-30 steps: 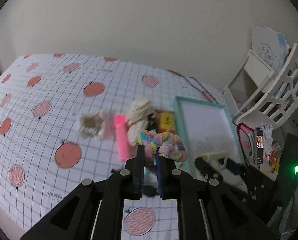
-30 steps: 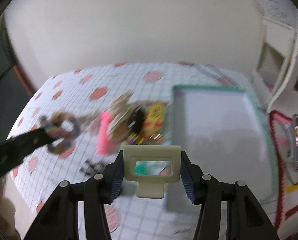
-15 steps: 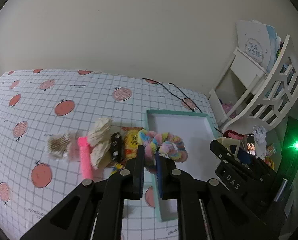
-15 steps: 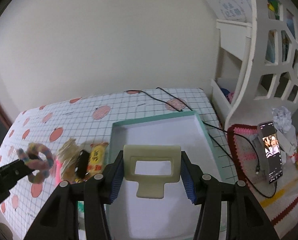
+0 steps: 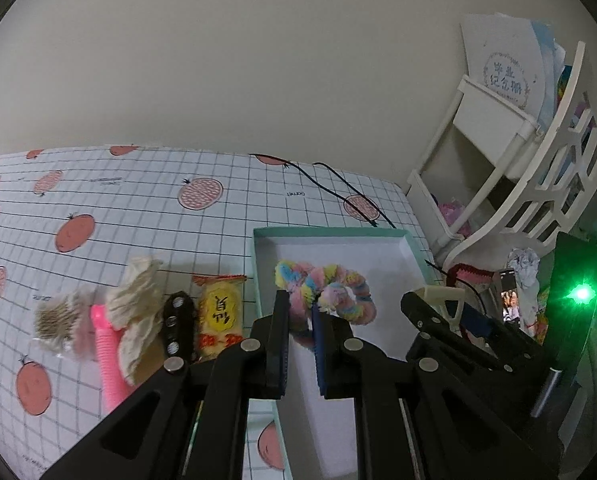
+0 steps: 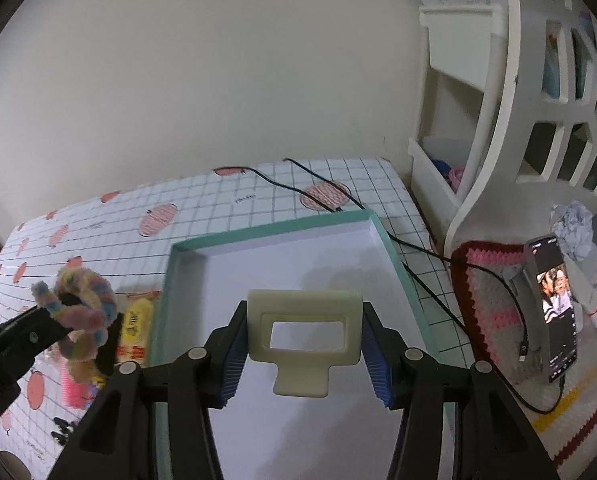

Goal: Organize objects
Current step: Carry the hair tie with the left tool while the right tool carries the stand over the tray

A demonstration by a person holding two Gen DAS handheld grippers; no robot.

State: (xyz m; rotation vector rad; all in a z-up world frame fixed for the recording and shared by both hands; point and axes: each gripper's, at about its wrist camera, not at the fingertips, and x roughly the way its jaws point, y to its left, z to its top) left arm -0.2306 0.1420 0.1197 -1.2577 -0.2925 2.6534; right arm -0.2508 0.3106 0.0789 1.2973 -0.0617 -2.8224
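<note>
My left gripper (image 5: 300, 312) is shut on a fluffy pastel scrunchie (image 5: 326, 286), held above the near left part of the teal-rimmed white tray (image 5: 412, 248). My right gripper (image 6: 303, 324) is shut on a cream plastic clip (image 6: 302, 334), hovering over the tray's white floor (image 6: 306, 264). The scrunchie (image 6: 80, 306) and left gripper also show at the left of the right wrist view. Left of the tray lie a yellow snack packet (image 5: 220, 310), a black hair clip (image 5: 176, 324), a cream cloth bow (image 5: 138, 304) and a pink tube (image 5: 106, 356).
The checked cloth with red fruit prints (image 5: 98, 208) covers the table. A black cable (image 6: 378, 216) runs past the tray's far right corner. A white shelf unit (image 6: 518, 100) stands at the right, with a phone (image 6: 552, 308) on a crocheted mat (image 6: 494, 292) below it.
Both grippers have swung right toward the tray. The scrunchie now hangs over the tray's left part, and the clip sits further over the tray's floor.
</note>
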